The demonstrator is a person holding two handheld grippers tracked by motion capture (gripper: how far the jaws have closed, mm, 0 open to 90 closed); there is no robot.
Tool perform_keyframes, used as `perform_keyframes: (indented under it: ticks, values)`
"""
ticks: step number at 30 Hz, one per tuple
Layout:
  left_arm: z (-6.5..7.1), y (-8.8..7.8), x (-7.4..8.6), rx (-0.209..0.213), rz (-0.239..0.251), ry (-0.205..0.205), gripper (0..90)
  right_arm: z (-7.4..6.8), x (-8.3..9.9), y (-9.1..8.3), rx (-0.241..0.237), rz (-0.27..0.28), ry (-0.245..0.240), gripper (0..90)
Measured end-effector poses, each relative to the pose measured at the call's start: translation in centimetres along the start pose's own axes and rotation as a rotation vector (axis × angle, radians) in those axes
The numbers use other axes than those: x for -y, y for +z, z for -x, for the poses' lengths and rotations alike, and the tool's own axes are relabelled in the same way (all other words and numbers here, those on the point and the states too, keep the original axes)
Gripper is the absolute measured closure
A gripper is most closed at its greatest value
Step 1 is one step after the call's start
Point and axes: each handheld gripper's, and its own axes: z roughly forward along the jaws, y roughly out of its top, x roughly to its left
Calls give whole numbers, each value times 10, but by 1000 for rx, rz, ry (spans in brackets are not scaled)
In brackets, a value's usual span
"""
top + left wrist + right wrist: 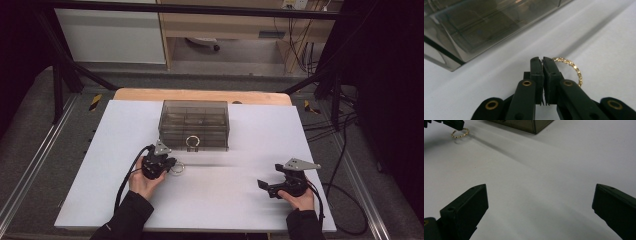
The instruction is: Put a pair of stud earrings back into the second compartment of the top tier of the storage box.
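A thin gold beaded ring [571, 66] is pinched at its rim by my left gripper [542, 60], whose jaws are pressed together on it. From above, the ring [178, 169] lies just right of the left gripper [171, 163], in front of the smoky clear box [194, 122]. The right gripper view has the same ring [460, 133] hanging from the left gripper's jaw tips [454, 123], close over the white table. My right gripper [270, 176] rests near the front right with its jaws wide apart [540, 192] and nothing between them.
The box has inner compartments and a ring-shaped pull [192, 142] on its front face. The white table sheet [225, 200] ends at a wooden strip [200, 95] at the back. Black frame bars and cables [345, 150] run along both sides.
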Motion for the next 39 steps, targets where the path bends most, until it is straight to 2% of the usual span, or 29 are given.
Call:
perform_keyframes:
  ticks: [20,39]
  values:
    - [12,-14,-1,40,16,22,864,0,0,0,0,0,1,11]
    - [14,-26,-1,63,37,21,864,0,0,0,1,-2,-3,11]
